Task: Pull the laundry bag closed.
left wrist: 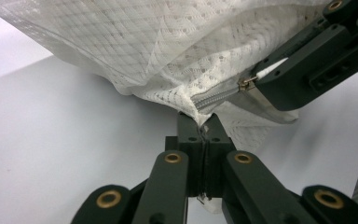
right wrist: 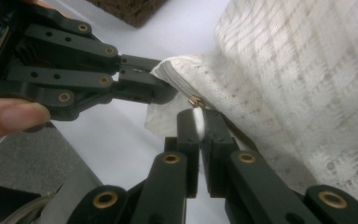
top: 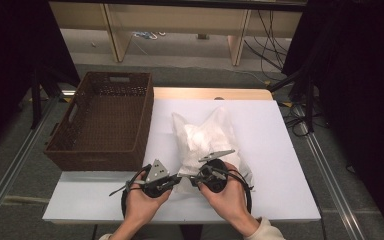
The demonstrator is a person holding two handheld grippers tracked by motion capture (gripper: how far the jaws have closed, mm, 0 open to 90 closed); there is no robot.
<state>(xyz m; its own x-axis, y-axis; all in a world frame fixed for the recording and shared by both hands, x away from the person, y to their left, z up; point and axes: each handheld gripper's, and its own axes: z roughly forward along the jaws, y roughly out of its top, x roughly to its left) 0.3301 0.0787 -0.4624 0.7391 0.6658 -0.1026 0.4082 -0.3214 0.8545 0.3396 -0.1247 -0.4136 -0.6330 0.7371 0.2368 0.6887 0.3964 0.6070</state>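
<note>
**White lace bag pinched at its zip by both grippers**

White lace fabric makes up the bag (top: 205, 137), which lies on the white table (top: 280, 150) directly ahead of both grippers, its near end meeting their tips.

Seen in its own view, the left gripper (left wrist: 204, 127) has its jaws pressed fully together on the corner of the bag where the grey zip (left wrist: 216, 97) ends; a sliver of cloth sits in the seam between the jaws. The bulk of the bag rises above and beyond these jaws, spreading away to the left.

The right gripper (right wrist: 198, 122) is closed on a small white pull tab (right wrist: 198, 116), with only that strip's thickness between the jaws. The brass slider (right wrist: 195, 101) sits just past its tips, touching the tab. Whether the jaws also catch any lace is hard to tell, as the tab hides the gap. The bag's body lies to the right of and beyond this gripper.

Both grippers meet nearly tip to tip at the zip's end, the left coming in from the side across the right's front. In the high view, a hand (top: 142, 202) holds the left gripper beside the right hand (top: 227, 197). A brown basket (top: 105, 120) stands beyond and left of the left gripper.
</note>
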